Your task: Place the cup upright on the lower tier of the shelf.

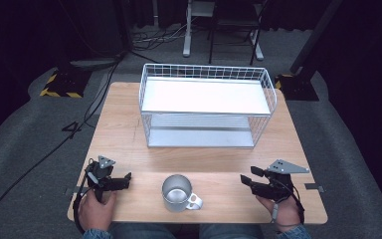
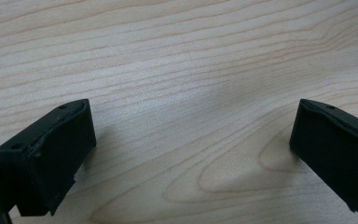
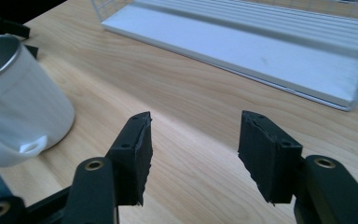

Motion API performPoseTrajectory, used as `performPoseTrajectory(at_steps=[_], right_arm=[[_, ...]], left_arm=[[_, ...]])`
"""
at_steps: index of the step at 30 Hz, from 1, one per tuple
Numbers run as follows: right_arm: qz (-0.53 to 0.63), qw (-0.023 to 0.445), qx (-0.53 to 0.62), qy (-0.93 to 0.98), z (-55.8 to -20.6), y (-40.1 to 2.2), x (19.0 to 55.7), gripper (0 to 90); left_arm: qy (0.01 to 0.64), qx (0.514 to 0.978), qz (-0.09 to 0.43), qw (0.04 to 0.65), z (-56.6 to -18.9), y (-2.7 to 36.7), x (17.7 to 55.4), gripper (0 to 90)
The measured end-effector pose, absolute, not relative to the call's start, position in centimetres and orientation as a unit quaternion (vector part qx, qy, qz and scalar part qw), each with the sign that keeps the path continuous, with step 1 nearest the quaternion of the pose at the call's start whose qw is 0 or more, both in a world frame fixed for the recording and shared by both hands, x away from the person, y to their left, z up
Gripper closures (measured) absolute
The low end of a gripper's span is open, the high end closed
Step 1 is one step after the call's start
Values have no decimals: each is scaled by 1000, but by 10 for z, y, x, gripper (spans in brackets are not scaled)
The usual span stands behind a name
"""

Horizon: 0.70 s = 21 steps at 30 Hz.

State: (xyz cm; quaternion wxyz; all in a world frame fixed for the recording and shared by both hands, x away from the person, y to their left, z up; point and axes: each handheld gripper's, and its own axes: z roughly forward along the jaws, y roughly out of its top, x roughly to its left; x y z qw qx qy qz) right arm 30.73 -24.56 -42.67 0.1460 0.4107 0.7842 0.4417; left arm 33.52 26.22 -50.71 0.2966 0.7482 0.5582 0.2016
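Observation:
A white metal mug (image 1: pixel 177 192) stands upright near the table's front edge, its handle (image 1: pixel 195 201) pointing right and toward me. My left gripper (image 1: pixel 127 180) rests low at the mug's left, open, its jaws wide apart over bare wood (image 2: pixel 191 140). My right gripper (image 1: pixel 243 180) hovers to the right of the mug, open with nothing between its jaws (image 3: pixel 193 154). The right gripper view has the mug (image 3: pixel 18 102) at the left, apart from the jaws.
A white wire two-level rack (image 1: pixel 206 104) stands on the middle of the wooden table (image 1: pixel 124 134), its lower shelf (image 3: pixel 261 51) facing me. Dark floor, cables and stand legs lie beyond the table's far edge.

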Motion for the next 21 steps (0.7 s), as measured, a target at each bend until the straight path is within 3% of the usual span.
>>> performPoseTrajectory(at_steps=[21], right_arm=[[456,106,320,824,-415,-174,281,448]], left_arm=[[559,748,202,297,-507,262,335,5]])
